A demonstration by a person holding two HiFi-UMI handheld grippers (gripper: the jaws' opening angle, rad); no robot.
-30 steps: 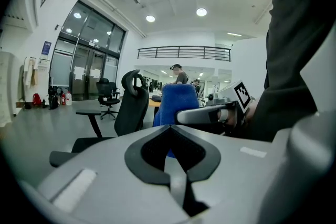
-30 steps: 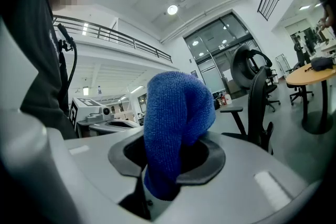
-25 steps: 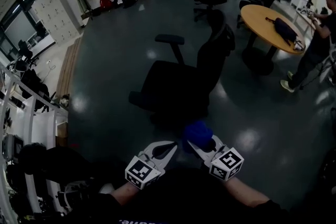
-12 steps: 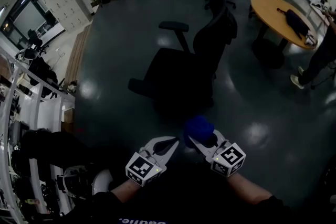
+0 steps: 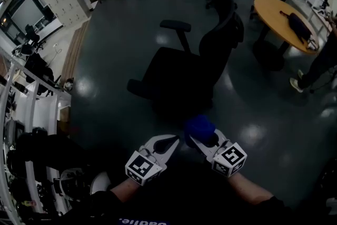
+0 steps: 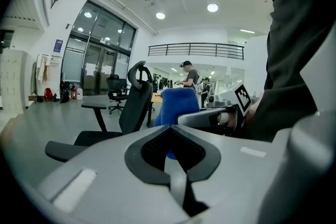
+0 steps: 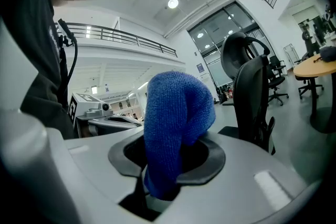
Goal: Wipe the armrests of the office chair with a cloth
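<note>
Dark glossy floor lies open on every side of the black office chair, its far armrest well apart from both grippers. A round table stands beyond the chair's right edge. The left gripper is clenched on nothing. The right gripper grips the blue cloth, which bunches above its jaws.

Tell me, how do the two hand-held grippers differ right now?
The right hand-held gripper is shut on a blue cloth; the left hand-held gripper is shut with nothing between its jaws. In the head view the left one angles toward the right and the right one toward the left, so their tips nearly meet. Both are white, carry a marker cube, and sit short of the black office chair.
</note>
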